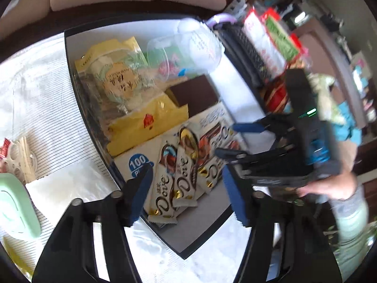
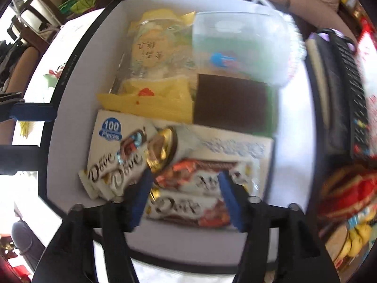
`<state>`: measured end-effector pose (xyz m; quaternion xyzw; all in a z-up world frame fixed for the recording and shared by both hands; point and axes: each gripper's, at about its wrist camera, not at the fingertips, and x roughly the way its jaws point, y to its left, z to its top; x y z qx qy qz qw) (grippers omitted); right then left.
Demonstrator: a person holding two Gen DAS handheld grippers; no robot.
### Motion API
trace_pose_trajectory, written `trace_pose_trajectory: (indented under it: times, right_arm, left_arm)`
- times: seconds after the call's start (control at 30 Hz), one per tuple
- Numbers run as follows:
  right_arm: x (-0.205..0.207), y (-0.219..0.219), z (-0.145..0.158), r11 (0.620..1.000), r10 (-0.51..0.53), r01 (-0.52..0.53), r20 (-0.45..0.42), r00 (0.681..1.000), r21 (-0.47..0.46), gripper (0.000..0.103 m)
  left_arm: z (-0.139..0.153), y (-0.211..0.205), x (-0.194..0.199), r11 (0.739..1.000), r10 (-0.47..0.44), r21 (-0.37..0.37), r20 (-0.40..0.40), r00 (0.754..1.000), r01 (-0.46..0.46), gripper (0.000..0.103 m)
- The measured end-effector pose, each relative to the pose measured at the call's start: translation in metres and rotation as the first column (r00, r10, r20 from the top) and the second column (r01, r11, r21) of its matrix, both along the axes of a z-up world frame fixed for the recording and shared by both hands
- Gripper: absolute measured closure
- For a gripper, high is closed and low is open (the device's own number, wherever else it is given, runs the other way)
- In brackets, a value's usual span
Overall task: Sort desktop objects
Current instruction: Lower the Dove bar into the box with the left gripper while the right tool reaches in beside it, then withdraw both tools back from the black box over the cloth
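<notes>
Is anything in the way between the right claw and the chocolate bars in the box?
Nothing visible. The right gripper hangs open right above the chocolate bars in the box, with only air between.

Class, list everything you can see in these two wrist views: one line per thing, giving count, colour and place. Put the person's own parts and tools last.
Box: one, black rim, white inside, on the table.
Dove bars: four wrappers showing, white and brown, near end of the box, lying over a white carton.
Carton: one, white with a blue "100 Pieces" badge, under the bars.
Yellow packet: one, middle of the box.
Dark brown square: one, beside the yellow packet.
Clear tub: one, far end of the box.
Clear snack bag: one, beside the tub.
Keyboard: one, black, beyond the box.
Mint-green case: one, on the striped cloth.
Left gripper: blue pads, open, empty.
Right gripper: blue pads, open, over the bars.
Hand: one, behind the right gripper.
</notes>
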<state>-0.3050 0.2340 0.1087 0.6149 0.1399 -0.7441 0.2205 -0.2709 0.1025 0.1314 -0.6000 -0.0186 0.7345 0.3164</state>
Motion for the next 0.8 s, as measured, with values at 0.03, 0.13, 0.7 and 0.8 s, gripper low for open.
trace_pose_trajectory:
  times: [0.03, 0.13, 0.7, 0.8]
  right_arm:
    - [0.005, 0.006, 0.0, 1.0, -0.007, 0.007, -0.008, 1.0, 0.001, 0.04]
    - [0.023, 0.006, 0.009, 1.0, -0.022, 0.021, -0.072, 0.997, -0.001, 0.038]
    - [0.075, 0.016, 0.035, 0.997, -0.074, 0.072, -0.28, 0.957, -0.018, 0.02]
    - [0.082, 0.018, 0.037, 0.996, -0.084, 0.08, -0.285, 0.955, -0.027, 0.02]
  left_arm:
    - [-0.001, 0.003, 0.006, 1.0, -0.003, -0.023, -0.011, 1.0, 0.003, 0.043]
    - [-0.004, 0.009, 0.023, 0.996, 0.01, -0.088, -0.069, 0.998, -0.016, 0.022]
    - [0.002, 0.037, 0.08, 0.97, 0.003, -0.236, -0.214, 0.977, -0.055, 0.002]
    - [0.006, 0.038, 0.086, 0.968, 0.013, -0.243, -0.224, 0.975, -0.069, 0.0]
